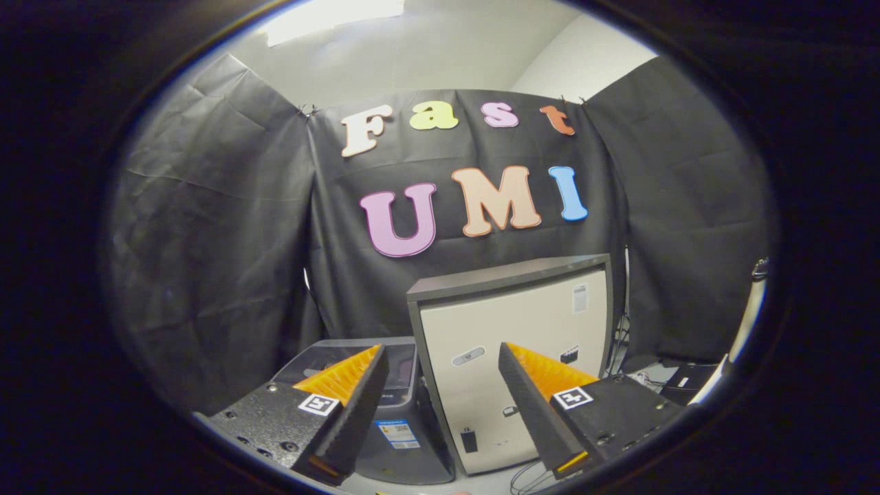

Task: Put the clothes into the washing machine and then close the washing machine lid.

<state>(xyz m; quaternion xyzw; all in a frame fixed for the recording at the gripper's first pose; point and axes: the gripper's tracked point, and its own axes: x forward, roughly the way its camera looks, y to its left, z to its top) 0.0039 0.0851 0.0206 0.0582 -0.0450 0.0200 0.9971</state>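
Your gripper (440,399) is spread apart and empty, with the washer (385,412) low at lower left beside the cabinet (522,344), and no clothes are visible, so dropping blindly risks knocking the washer's lid (344,357) or grabbing nothing.

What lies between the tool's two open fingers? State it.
In the gripper view, nothing is gripped: the tool is open, and beyond the gap stand the grey top-loading washing machine and the beige grey-topped cabinet beside it.
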